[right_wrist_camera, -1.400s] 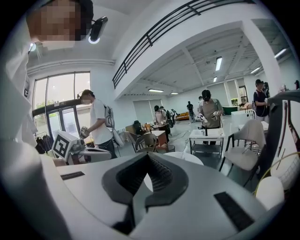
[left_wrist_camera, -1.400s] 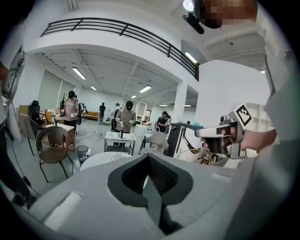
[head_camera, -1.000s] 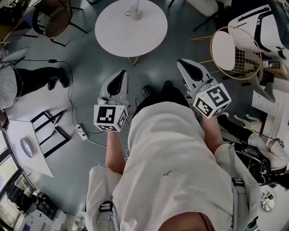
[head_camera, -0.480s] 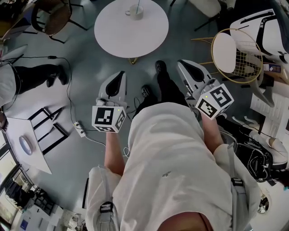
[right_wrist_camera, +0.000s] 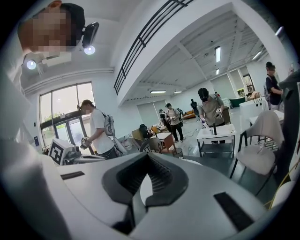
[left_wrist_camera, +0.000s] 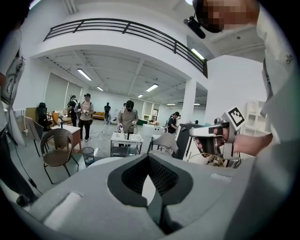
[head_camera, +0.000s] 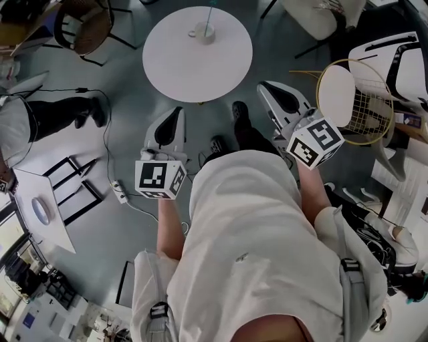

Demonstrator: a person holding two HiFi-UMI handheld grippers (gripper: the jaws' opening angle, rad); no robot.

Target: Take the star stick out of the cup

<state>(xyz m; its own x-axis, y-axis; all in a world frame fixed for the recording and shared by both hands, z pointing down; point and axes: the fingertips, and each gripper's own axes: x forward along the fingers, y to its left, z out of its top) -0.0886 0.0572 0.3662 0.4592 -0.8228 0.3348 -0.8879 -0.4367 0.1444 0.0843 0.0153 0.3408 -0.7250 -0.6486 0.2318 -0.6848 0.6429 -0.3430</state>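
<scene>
In the head view a small white cup (head_camera: 202,31) stands near the far edge of a round white table (head_camera: 194,63). A thin pale stick (head_camera: 210,12) rises from the cup; its star end is too small to make out. My left gripper (head_camera: 176,113) and right gripper (head_camera: 266,88) are held in the air short of the table, both pointing toward it, both shut and empty. In the left gripper view the jaws of the left gripper (left_wrist_camera: 149,161) meet, with only the table's edge (left_wrist_camera: 100,162) showing past them. The right gripper (right_wrist_camera: 147,158) likewise hides the cup.
A gold wire chair (head_camera: 353,93) stands to the right of the table, a brown wicker chair (head_camera: 83,27) at the far left. A person's legs (head_camera: 57,117) are at the left. A power strip and cable (head_camera: 120,194) lie on the floor. My shoe (head_camera: 239,110) is near the table.
The table has come closer and lower in the head view as I step toward it, one foot swinging forward. Both grippers stay shut and have advanced with me.
</scene>
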